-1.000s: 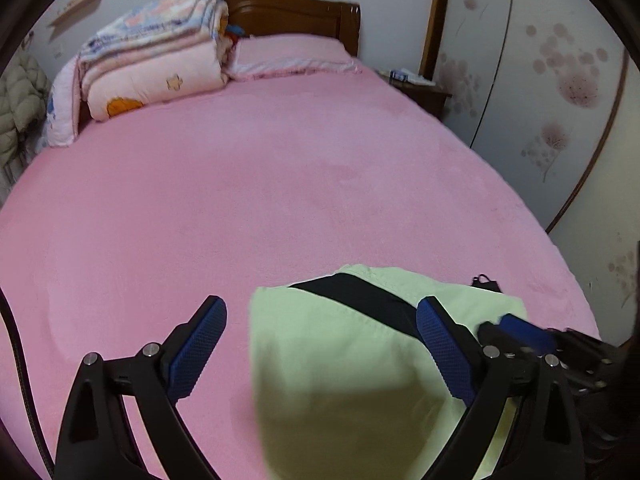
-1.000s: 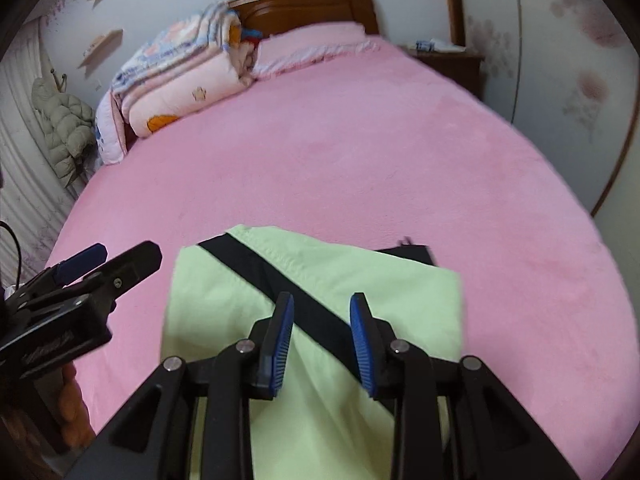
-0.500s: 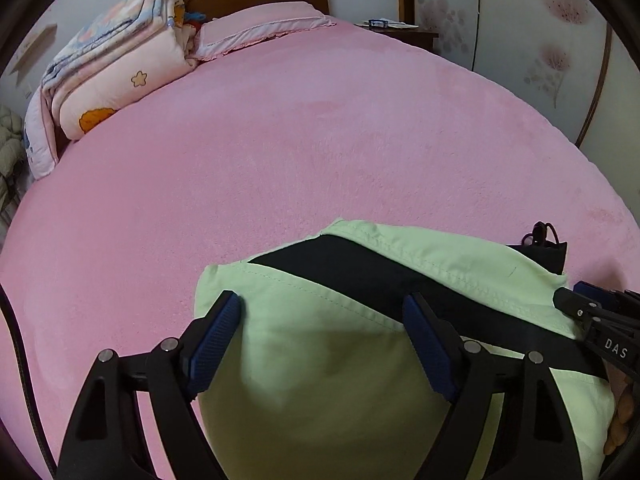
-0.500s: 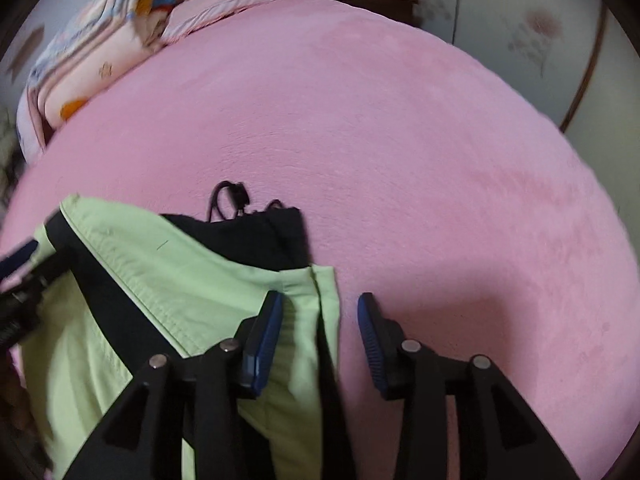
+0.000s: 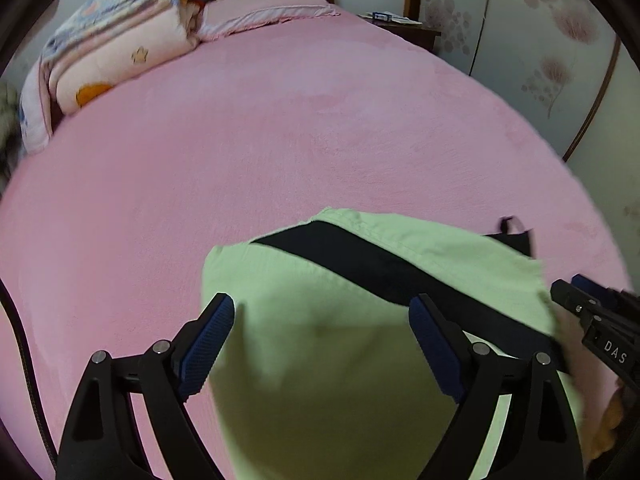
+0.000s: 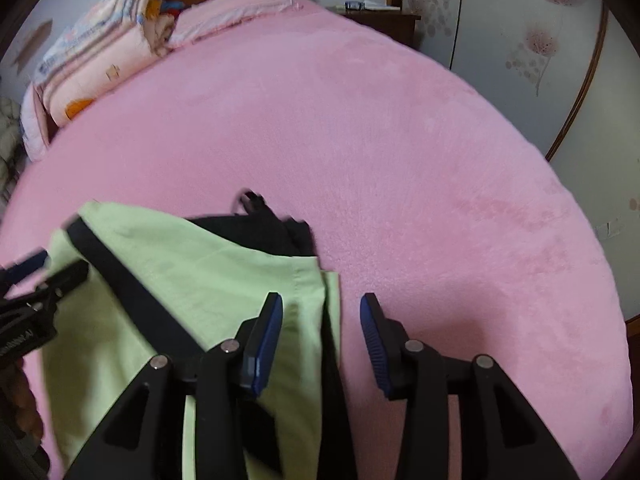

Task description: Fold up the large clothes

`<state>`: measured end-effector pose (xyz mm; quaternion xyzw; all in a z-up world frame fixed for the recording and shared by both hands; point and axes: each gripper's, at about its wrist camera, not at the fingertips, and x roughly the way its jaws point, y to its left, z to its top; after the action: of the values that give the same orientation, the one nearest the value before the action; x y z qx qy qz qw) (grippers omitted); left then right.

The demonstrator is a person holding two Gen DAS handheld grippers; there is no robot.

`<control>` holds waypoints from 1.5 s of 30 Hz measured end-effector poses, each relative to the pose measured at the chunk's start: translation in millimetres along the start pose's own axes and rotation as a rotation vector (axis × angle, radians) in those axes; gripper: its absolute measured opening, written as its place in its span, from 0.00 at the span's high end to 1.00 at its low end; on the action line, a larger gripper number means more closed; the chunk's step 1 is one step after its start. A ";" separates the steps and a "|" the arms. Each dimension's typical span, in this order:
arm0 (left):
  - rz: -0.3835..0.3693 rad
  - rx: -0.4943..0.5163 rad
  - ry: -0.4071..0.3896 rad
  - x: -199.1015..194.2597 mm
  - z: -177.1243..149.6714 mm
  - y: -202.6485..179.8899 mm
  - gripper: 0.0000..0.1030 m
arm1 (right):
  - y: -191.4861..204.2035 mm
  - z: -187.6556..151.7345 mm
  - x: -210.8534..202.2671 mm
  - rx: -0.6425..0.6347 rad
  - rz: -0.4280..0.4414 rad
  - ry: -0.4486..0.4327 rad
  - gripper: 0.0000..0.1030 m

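1. Light-green garment with black stripe [image 5: 320,320]: lies folded on the pink bed [image 5: 280,140], lower centre of frame.
2. Left gripper [image 5: 320,332]: jaws opening, straddling the garment's left part, gripping nothing.
3. Right gripper [image 6: 322,336]: jaws opening over the garment's right edge, which runs toward the top of the frame; nearer hand for that edge.

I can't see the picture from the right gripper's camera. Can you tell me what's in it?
A light green garment with black stripes lies on a big pink bed, and the right gripper hovers over its right edge, its jaws opening, gripping nothing. The left gripper peeks in at the left, and folded quilts sit by the headboard.
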<state>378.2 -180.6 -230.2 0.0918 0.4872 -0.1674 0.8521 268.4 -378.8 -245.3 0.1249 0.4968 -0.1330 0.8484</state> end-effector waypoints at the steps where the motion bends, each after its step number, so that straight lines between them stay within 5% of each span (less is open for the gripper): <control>1: -0.005 -0.009 0.001 -11.8 0.2 1.4 0.14 | -0.2 1.1 -15.2 0.013 0.023 -0.013 0.61; 14: -0.049 -0.089 -0.043 -167.4 -19.2 15.3 0.12 | 6.6 -9.0 -176.0 0.041 0.099 -0.107 0.44; 20: -0.026 -0.108 -0.047 -208.8 -34.7 19.3 0.12 | 17.1 -23.9 -229.1 -0.022 0.109 -0.133 0.42; 26: -0.029 -0.158 -0.044 -235.8 -46.3 23.2 0.12 | 26.1 -37.0 -264.5 -0.055 0.151 -0.185 0.27; 36: -0.103 -0.264 0.022 -221.8 -80.2 23.3 0.12 | 30.1 -56.2 -270.4 -0.121 0.238 -0.182 0.25; 45: -0.115 -0.335 0.097 -159.4 -119.8 27.0 0.12 | 8.7 -74.1 -212.4 -0.106 0.287 -0.029 0.26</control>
<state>217.8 -86.0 -154.0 -0.0714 0.5532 -0.1280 0.8201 111.4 -323.6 -93.6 0.1477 0.4678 0.0140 0.8713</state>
